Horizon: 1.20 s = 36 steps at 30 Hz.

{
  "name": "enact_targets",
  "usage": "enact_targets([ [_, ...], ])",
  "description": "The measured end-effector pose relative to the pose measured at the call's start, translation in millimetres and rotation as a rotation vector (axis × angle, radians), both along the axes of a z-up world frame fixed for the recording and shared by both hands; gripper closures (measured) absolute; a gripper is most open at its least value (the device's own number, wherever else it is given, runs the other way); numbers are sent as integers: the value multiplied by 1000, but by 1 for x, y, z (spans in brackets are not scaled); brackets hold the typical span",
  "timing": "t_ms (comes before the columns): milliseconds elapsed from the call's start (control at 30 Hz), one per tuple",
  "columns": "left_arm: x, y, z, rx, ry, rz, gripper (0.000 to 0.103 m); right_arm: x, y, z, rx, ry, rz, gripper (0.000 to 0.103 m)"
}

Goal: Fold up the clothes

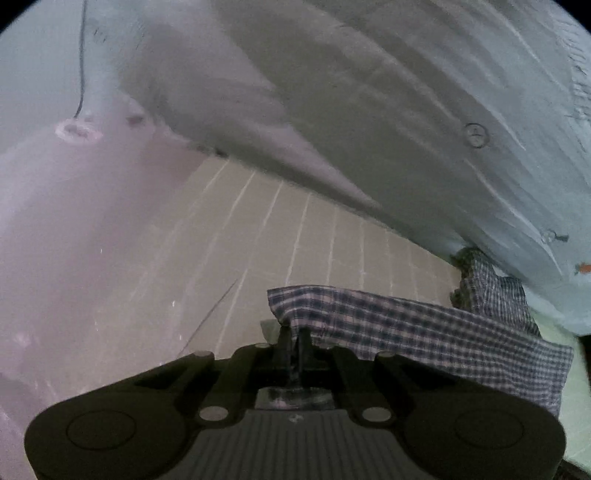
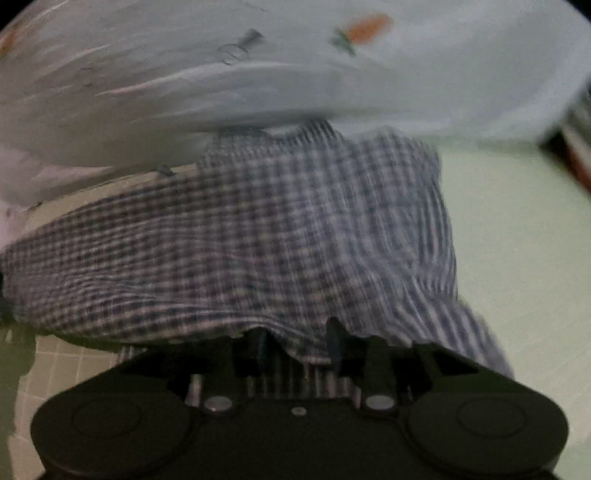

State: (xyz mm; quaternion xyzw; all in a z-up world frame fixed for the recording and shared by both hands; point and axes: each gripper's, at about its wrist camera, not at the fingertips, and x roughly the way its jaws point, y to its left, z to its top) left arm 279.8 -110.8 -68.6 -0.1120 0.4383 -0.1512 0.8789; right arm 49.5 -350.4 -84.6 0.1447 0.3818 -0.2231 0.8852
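A blue-and-white checked garment point(image 1: 424, 332) hangs stretched from my left gripper point(image 1: 294, 339), which is shut on its top left corner. In the right wrist view the same checked garment point(image 2: 258, 229) fills the middle, blurred and bunched at the right. My right gripper point(image 2: 297, 347) has its fingers apart. The garment's near edge drapes over and between them, and the pads do not press on it.
A pale blue buttoned garment point(image 1: 406, 110) with a small orange print point(image 2: 369, 26) lies behind the checked one. A pink cloth point(image 1: 74, 221) spreads at the left. Under them lie a gridded cutting mat point(image 1: 295, 236) and a pale green surface point(image 2: 517, 240).
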Motion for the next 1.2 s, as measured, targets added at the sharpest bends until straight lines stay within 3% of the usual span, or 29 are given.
enact_targets([
  [33,-1,1,-1,-2,3,2,99,-7,-1,2,20,-21,-13,51],
  [133,-2,2,-4,0,8,3,99,-30,-3,19,-16,-62,-35,34],
  [267,-1,3,-8,-3,16,10,99,-65,-12,33,-62,-106,-142,31],
  [367,-1,3,-8,-12,20,16,99,-79,-34,12,13,-43,-237,33],
  [433,-2,2,-5,-14,12,9,99,-86,-45,-7,98,10,-263,42],
  [500,-6,0,1,-15,-5,-2,99,-94,-43,-13,107,-9,-254,41],
  [633,-14,-5,15,-30,-32,-18,99,-89,-32,-8,69,49,-189,37],
  [733,-26,-12,30,-43,-65,-49,99,-102,-29,-1,51,29,-214,30],
  [833,-47,-25,47,-60,-109,-104,99,-121,-33,5,33,4,-293,18],
  [1033,-107,-64,69,-77,-169,-254,99,-174,-43,11,46,-68,-447,17],
  [1200,-181,-100,69,-75,-192,-430,99,-217,-31,7,88,-141,-464,16],
])
